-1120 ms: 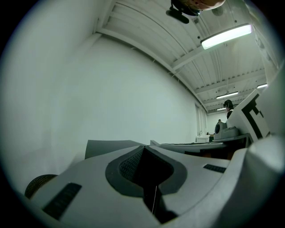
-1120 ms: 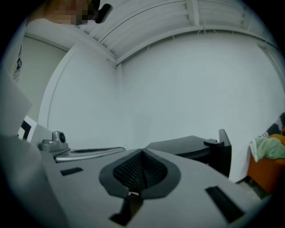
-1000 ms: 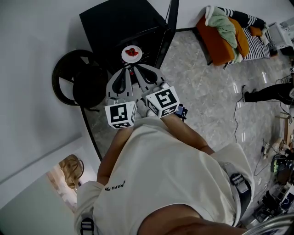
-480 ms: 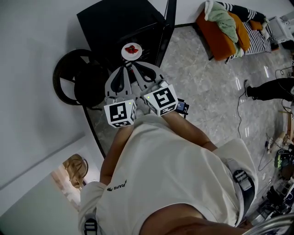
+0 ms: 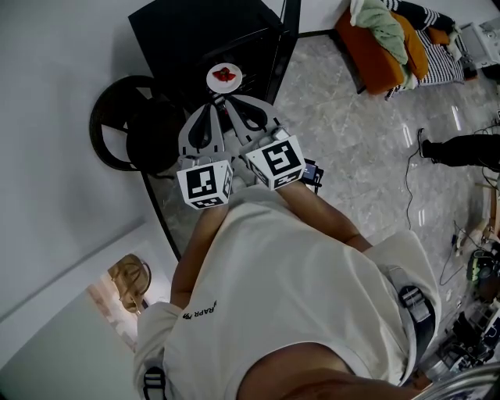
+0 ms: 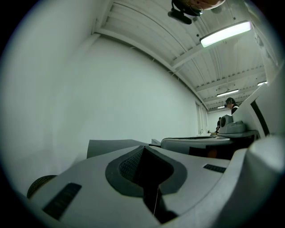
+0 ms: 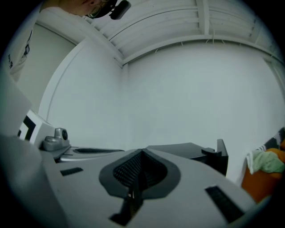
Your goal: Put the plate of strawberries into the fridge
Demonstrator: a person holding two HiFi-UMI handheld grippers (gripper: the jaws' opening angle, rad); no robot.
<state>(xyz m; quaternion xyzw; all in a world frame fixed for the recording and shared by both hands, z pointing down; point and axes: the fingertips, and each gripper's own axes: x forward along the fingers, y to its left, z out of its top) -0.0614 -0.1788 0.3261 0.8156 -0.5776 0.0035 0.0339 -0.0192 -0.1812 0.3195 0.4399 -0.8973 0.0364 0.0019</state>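
Where the two grippers come together, in the upper middle of the head view, a small white plate [image 5: 224,76] with red strawberries [image 5: 225,74] sits right at their tips. It is in front of the black fridge [image 5: 195,35], which fills the upper left part of the frame.

The left gripper [image 5: 216,100] has its jaws closed together. In the left gripper view the ribbed pads [image 6: 129,165] meet, and only a thin pale line shows in the seam between them. The right gripper [image 5: 230,99] is closed in the same way, and in the right gripper view its pads [image 7: 128,171] also meet, with a tiny pale spot low in the seam. Side by side, both pinch the near rim of the plate.

To the left of the grippers a round black object [image 5: 129,133] stands beside the fridge. The grey stone floor [image 5: 351,133] spreads to the right. In the upper right corner an orange sofa [image 5: 375,55] carries a heap of clothes [image 5: 383,19]. The person holding the grippers wears a white shirt [image 5: 289,297].
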